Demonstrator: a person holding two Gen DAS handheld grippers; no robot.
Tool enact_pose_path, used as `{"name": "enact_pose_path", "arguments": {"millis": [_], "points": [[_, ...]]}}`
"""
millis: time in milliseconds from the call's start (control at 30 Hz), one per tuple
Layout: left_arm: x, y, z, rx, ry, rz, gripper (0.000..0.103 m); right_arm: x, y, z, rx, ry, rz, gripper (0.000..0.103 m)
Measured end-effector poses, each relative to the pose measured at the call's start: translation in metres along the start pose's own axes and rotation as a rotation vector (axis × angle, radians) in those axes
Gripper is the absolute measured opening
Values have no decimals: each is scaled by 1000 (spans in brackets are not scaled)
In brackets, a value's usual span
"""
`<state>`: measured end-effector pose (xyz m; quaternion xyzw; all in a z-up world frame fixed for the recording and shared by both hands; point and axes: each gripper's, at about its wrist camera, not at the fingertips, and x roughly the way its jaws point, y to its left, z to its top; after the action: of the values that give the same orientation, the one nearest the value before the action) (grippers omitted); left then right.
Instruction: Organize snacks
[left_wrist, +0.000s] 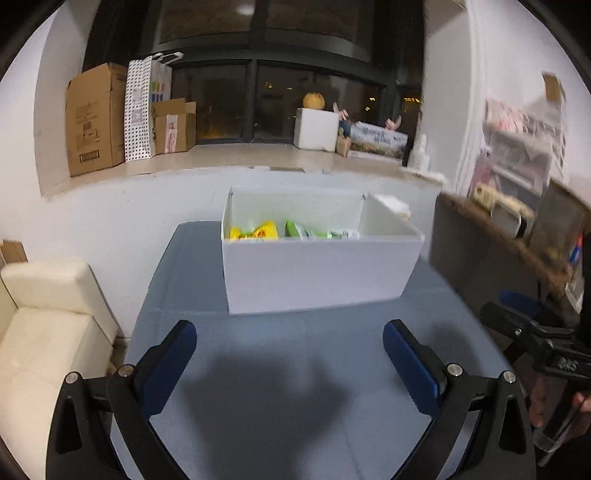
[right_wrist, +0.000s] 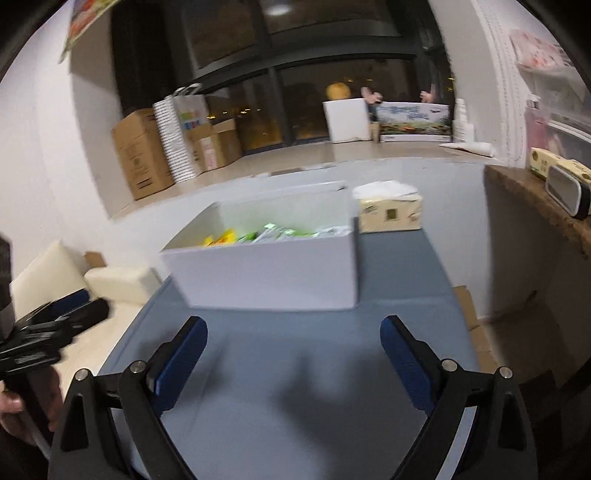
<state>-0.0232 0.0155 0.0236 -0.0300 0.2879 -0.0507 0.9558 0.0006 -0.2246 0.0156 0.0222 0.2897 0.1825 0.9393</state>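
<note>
A white box (left_wrist: 317, 273) stands on the blue-grey counter (left_wrist: 280, 369), towards its far side, and the snacks lie inside it: a yellow packet (left_wrist: 258, 232) at the left, green packets (left_wrist: 299, 229) beside it in the middle, and a pale packet (left_wrist: 345, 233) further right. The right end of the box looks bare. Just beyond the box's far right corner sits a pack of tissues (right_wrist: 389, 210). The left gripper (left_wrist: 290, 341) and the right gripper (right_wrist: 293, 338) both hang over the near counter with their jaws spread wide and nothing between them. The packets look light, soft and crinkly, with slick film that could slide out of a loose pinch. Each is probably best taken by a flat sealed edge or across its narrow middle, gently enough not to crush what is inside.
</note>
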Motion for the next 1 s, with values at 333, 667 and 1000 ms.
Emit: {"name": "enact_pose_path", "arguments": {"millis": [333,667,1000], "points": [[11,2,-18,-2,53,73,103,11,25,-19,-124,47,-116,98],[20,-14,-23,65,76,115,103,17,14,-20,-61,80,-115,98],[17,-10,-22,44,67,109,103,14,13,-18,-57,68,-109,98]]}}
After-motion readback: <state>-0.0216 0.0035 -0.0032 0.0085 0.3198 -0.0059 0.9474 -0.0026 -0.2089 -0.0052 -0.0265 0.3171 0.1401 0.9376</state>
